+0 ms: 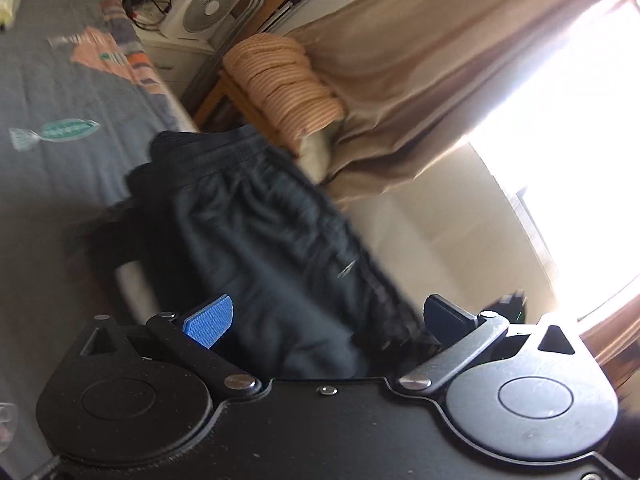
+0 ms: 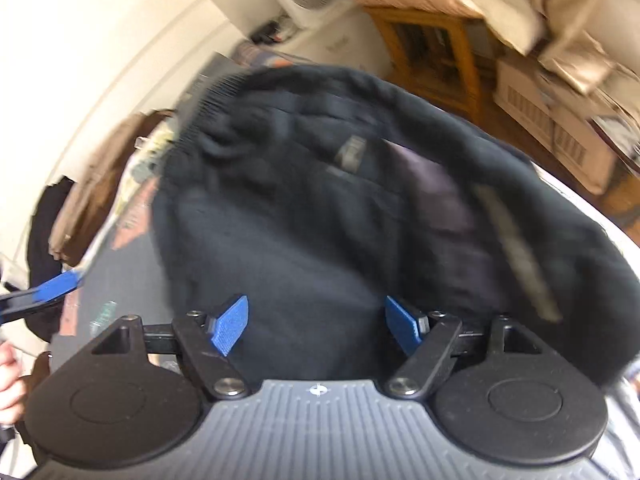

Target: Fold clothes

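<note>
A dark garment (image 1: 256, 224) with a gathered elastic waistband lies crumpled on the grey bed sheet (image 1: 60, 184). My left gripper (image 1: 328, 320) stands wide open just in front of the garment. Its blue pads (image 1: 212, 320) are bare and the cloth shows in the gap beyond them. In the right wrist view the same dark garment (image 2: 340, 208) fills the middle, blurred. My right gripper (image 2: 316, 326) is open over it, with the faces of both blue pads (image 2: 230, 326) bare. One blue finger of the left gripper (image 2: 56, 286) shows at the left edge there.
A white box fan (image 1: 208, 4) stands on a cabinet past the bed. A striped orange bundle (image 1: 284, 84) rests on a wooden stand (image 2: 436, 44) beside a beige curtain (image 1: 420, 60) and a bright window. Cardboard boxes (image 2: 552, 120) sit at the right. A person's hand (image 2: 10, 380) is at the left edge.
</note>
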{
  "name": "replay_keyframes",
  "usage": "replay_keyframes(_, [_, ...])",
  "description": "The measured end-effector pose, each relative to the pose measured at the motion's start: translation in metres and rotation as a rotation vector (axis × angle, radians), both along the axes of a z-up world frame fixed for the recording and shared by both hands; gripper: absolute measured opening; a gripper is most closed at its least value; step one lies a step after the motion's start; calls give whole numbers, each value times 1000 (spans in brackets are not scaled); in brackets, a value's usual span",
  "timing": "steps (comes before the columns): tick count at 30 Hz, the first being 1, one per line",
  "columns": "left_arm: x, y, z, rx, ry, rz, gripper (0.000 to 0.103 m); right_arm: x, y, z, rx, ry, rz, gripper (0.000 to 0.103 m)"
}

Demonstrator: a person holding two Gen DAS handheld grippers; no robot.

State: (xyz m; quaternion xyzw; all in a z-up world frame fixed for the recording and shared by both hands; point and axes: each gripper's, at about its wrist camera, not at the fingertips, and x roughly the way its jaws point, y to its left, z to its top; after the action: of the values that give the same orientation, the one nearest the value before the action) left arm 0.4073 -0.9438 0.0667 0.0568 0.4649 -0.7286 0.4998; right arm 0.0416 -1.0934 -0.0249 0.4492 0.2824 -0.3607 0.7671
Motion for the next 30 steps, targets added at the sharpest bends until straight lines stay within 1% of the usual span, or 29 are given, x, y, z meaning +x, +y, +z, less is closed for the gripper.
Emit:
replay_keyframes(1, [-1,6,3,14,-37,1,103,-6,1,-2,4,9,1,74])
replay_keyframes(3, [-4,12,8,41,-83,-4,103,-15,4,2,9,26,4,74])
replay_keyframes(4, [-7,14,11,47,-83,-18,103,-19,6,5,12,30,-2,74])
replay_keyframes(5, [-9,18,12,42,-58,-42,103,-23,8,9,16,34,-7,74])
replay_keyframes(7, [-22,18,4,28,39,-104,103,-28,10,17,7,11,-13,75])
replay_keyframes(9, [-41,15,-12,20,154,-153,101,-28,5,19,5,-9,-23,76])
replay_keyframes(10, [-50,12,-21,13,237,-167,101,-29,3,21,4,-19,-28,76])
replay_keyframes(12, [-64,0,-46,22,453,-168,97,-28,-4,20,5,-31,-37,76])
replay_keyframes(13, [-69,-7,-56,19,540,-170,96,-27,-8,17,9,-25,-38,76])
replay_keyframes(14, [-75,-13,-65,14,619,-172,96,-26,-11,14,14,-17,-36,76])
replay_keyframes(15, [-78,-20,-71,0,652,-174,96,-26,-13,11,19,-8,-34,76])
replay_keyframes(16, [-78,-28,-76,-12,658,-163,96,-25,-16,9,25,0,-32,76])
replay_keyframes(18, [-72,-43,-91,-21,705,-142,96,-24,-17,6,25,10,-17,76])
replay_keyframes(19, [-68,-50,-101,-14,725,-123,97,-24,-18,6,23,14,-6,76])
replay_keyframes(20, [-63,-57,-111,1,729,-93,98,-24,-18,5,21,17,4,76])
replay_keyframes(22, [-62,-62,-141,62,736,-42,98,-25,-19,5,20,21,21,76])
replay_keyframes(24, [-72,-57,-172,149,752,-30,98,-25,-20,4,22,29,33,76])
replay_keyframes(26, [-86,-39,-187,158,744,-47,98,-26,-20,4,25,37,48,76])
replay_keyframes(28, [-102,-19,-191,153,748,-73,98,-26,-21,5,27,46,63,76])
replay_keyframes(30, [-119,-2,-198,202,781,-105,98,-26,-21,5,32,53,77,76])
